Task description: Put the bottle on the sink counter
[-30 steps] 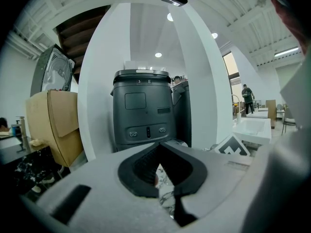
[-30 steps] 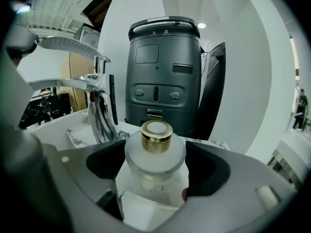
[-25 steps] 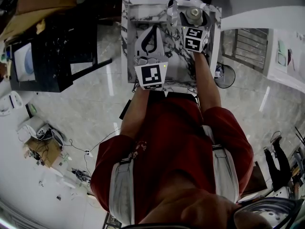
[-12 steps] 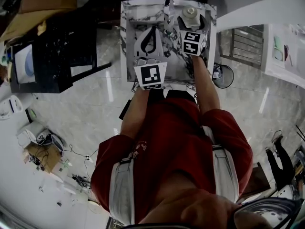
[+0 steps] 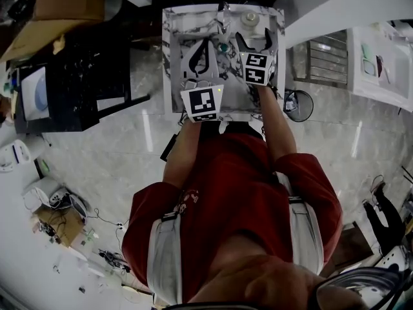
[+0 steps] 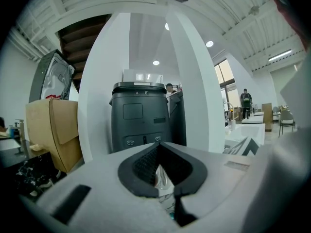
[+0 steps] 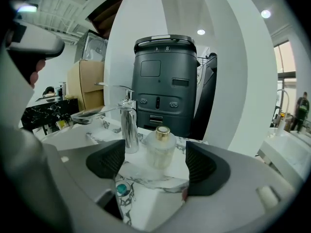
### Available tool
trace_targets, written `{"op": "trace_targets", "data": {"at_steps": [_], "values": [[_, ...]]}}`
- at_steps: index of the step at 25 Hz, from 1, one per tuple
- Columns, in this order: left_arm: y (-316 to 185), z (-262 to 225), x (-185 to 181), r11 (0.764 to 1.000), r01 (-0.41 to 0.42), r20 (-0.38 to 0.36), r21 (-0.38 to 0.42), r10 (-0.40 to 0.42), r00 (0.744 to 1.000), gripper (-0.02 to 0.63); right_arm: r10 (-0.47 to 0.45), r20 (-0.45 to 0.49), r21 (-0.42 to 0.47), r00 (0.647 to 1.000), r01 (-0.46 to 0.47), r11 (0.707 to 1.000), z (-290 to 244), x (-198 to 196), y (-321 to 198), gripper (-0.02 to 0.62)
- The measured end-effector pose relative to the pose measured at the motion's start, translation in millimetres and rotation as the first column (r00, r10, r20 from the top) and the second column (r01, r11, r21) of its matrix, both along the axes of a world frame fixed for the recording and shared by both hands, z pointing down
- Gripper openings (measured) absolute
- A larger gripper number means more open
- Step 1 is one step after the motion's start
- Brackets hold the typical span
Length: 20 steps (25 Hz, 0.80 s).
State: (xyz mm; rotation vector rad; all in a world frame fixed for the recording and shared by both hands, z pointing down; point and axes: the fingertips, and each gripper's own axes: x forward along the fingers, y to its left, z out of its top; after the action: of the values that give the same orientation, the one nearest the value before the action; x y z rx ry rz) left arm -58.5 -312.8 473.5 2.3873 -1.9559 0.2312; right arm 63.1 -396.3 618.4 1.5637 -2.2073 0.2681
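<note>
A second ago my right gripper [image 5: 253, 39] had its jaws around the bottle [image 5: 249, 19] at the back of the sink counter [image 5: 173, 26]. Now it has drawn back toward the person's body, and the bottle stands on its own. In the right gripper view the jaws are spread wide with nothing between them. The frosted glass bottle [image 7: 160, 148] with its gold cap stands upright on the marble ledge just beyond the pads [image 7: 108, 160], just beside the chrome faucet [image 7: 128, 125] and apart from both jaws. Below it I can see the basin with its teal drain plug [image 7: 121, 189]. My left gripper [image 5: 207, 42] hangs over the basin, where it was before. Its own view shows the jaws [image 6: 158, 166] pressed together and holding nothing. I'd judge the placement done, since the bottle is on the counter, released and not leaning. What remains is to keep pulling the right gripper straight back so neither open jaw clips the bottle or the faucet on the way out.
</note>
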Motion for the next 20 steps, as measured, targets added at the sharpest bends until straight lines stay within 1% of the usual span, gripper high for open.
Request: {"op": "trace_targets", "data": {"at_steps": [4,11,17,20], "values": [[5.2,-10.0,1.0,1.0,-0.017,0.0,0.023,0.017,1.0,-0.006,-0.014,-0.001,0.028,1.0,0.014,1.0,-14.2,-1.5,19.4,0.391],[14.6,-25.0,6.3,0.997,-0.055,-0.004,0.06,0.056,0.998,-0.006,-0.014,0.029,0.098,0.999,0.011,0.995,-56.7,-3.1,50.5,0.391],[22.3,-34.0,10.8,0.993,-0.092,-0.01,0.08,0.093,0.996,-0.006,-0.031,0.027,0.169,0.999,0.026,0.985,-95.0,-9.2,69.1,0.392],[25.8,-36.3,11.3,0.991,-0.102,-0.018,0.086,0.104,0.994,-0.006,-0.037,0.041,0.201,0.998,0.028,0.979,-111.4,-13.6,76.7,0.391]]}}
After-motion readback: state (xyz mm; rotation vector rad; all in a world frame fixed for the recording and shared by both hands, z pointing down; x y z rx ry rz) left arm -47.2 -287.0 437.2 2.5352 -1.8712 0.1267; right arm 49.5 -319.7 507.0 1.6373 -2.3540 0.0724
